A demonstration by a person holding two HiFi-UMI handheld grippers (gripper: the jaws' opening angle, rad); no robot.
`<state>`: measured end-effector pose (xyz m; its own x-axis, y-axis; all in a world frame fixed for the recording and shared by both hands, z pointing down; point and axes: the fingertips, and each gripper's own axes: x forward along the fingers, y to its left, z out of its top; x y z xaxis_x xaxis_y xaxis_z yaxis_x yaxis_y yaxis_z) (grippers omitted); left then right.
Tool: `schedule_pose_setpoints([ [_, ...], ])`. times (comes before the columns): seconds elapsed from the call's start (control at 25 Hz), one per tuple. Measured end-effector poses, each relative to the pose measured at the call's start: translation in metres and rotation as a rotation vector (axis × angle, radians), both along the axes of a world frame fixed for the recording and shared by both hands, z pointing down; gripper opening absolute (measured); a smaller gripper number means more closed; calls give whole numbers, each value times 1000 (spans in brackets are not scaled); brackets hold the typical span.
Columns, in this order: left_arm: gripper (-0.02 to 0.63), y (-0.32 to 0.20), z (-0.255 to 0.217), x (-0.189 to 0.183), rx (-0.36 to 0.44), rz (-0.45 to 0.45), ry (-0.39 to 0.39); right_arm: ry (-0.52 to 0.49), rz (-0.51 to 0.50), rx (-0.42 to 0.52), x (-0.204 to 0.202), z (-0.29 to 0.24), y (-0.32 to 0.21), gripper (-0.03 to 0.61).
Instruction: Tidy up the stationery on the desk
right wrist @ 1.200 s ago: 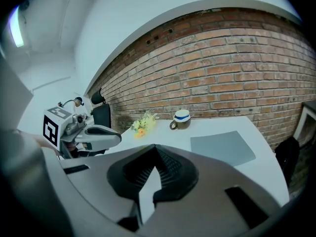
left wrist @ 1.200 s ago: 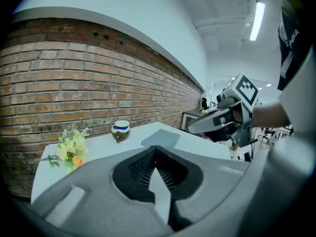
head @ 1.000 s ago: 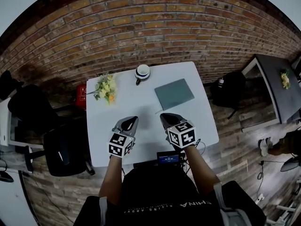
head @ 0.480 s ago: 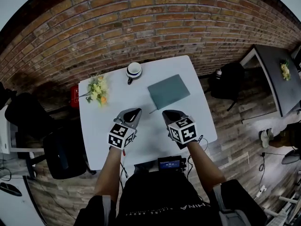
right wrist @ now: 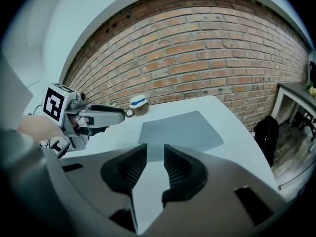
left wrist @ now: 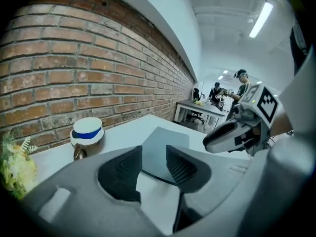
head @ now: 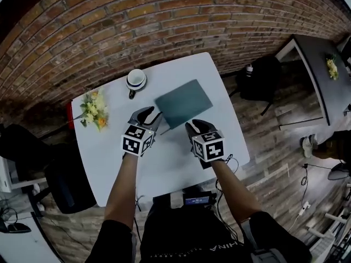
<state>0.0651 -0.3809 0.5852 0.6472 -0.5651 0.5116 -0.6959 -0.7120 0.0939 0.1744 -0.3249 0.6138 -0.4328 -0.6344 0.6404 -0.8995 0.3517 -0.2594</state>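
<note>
Now closes in on the notebook (head: 184, 103), flat on the desk (head: 164, 169): puts left gripper (head: 147, 114) at its near-left corner, right gripper (head: 192, 126) just short of its near edge. Has just been parting both pairs of jaws, nothing between them. Suggests a pickup is about to start.

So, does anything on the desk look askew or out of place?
Only the grey-green notebook lies slightly turned against the edges of the white desk. The lidded mug stands upright; nothing looks spilled.
</note>
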Motion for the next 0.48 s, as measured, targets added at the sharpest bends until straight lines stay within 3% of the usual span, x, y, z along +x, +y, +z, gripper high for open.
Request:
schedule_pose_setpoints([
  [0.24, 221, -36, 50, 13, -63, -8, -64, -36, 121, -49, 21, 29, -13, 190],
  [0.48, 244, -62, 74, 18, -66, -21, -81, -64, 192, -62, 27, 48, -25, 221],
])
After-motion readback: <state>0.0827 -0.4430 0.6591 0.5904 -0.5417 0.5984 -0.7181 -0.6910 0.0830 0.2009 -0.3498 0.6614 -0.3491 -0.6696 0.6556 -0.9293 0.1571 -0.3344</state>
